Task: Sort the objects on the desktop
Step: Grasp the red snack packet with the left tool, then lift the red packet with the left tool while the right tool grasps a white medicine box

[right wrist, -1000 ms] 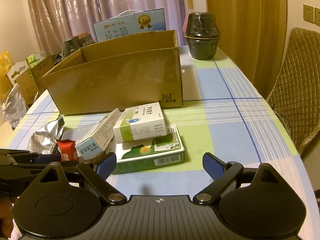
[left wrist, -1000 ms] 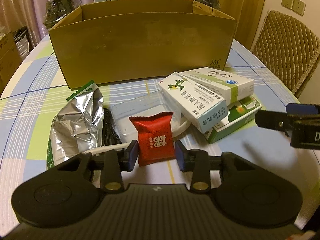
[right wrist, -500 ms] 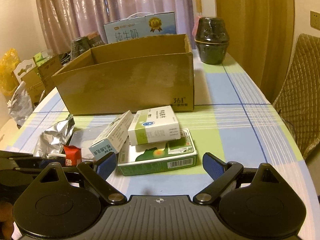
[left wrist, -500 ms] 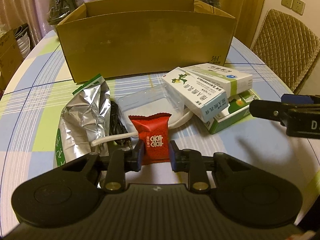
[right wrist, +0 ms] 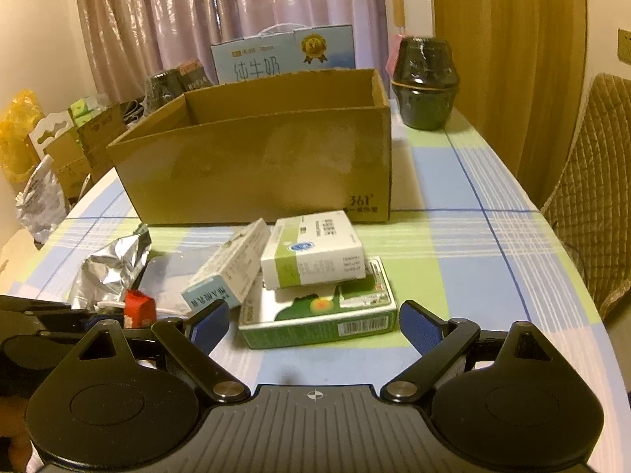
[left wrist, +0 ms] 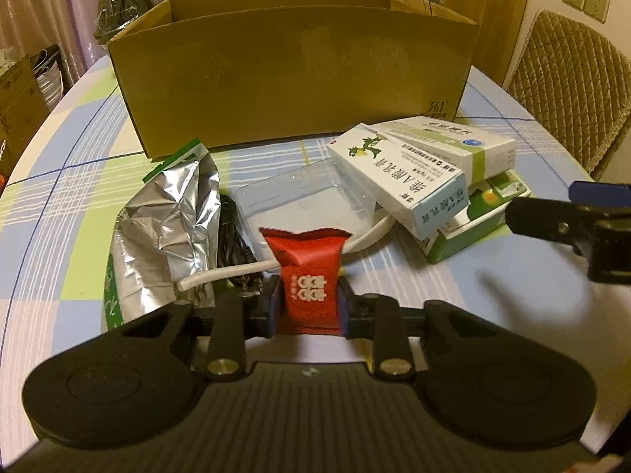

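Red packet sits pinched in my left gripper, its jaws pressed on both sides. My right gripper hangs with jaws spread near the green box.

Three medicine boxes, one red candy packet, one foil pouch, one clear plastic tray, one cardboard box, two dark jars, one milk carton, two cables.

Left claw closed onto red packet.
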Demonstrator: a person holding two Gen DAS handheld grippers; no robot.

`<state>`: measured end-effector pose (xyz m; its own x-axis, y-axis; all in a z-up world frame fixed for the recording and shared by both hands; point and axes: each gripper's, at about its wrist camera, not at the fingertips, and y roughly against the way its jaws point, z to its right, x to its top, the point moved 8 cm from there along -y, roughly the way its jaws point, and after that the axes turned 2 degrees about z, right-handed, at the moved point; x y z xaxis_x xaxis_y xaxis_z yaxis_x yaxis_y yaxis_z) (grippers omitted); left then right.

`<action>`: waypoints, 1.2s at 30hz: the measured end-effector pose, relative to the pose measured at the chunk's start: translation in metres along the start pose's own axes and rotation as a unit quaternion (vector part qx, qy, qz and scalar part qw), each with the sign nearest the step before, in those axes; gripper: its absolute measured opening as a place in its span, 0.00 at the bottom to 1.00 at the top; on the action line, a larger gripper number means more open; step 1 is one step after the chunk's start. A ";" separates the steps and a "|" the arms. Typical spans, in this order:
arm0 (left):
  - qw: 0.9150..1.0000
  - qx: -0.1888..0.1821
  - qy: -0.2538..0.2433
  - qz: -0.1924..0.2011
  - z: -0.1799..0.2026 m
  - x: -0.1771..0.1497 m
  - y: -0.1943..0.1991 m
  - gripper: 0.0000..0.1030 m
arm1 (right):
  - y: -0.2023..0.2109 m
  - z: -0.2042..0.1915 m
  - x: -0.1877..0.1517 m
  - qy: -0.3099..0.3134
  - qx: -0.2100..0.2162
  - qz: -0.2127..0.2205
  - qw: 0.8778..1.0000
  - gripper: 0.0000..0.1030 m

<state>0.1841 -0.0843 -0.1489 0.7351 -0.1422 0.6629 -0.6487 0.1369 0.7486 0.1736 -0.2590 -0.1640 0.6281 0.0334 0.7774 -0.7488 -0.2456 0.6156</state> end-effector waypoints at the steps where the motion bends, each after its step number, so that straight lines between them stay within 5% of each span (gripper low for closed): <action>1: 1.000 0.001 0.001 0.001 -0.001 0.000 0.003 0.21 | 0.001 -0.002 0.001 0.002 0.002 0.003 1.000 0.88; 9: 1.000 0.003 0.008 0.018 -0.014 0.004 0.036 0.21 | 0.000 -0.035 0.008 0.053 0.027 0.014 0.998 0.87; 18: 0.999 0.009 0.020 0.026 -0.040 0.012 0.050 0.21 | -0.028 -0.074 0.007 0.128 0.047 0.000 0.991 0.58; 36: 0.999 -0.011 0.040 0.026 -0.046 0.015 0.053 0.20 | -0.070 -0.085 0.000 0.175 -0.007 -0.024 0.984 0.40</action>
<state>0.1700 -0.0339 -0.0996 0.7139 -0.0556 0.6980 -0.6832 0.1630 0.7118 0.2080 -0.1595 -0.1956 0.5541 0.3764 0.7425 -0.7242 -0.2218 0.6529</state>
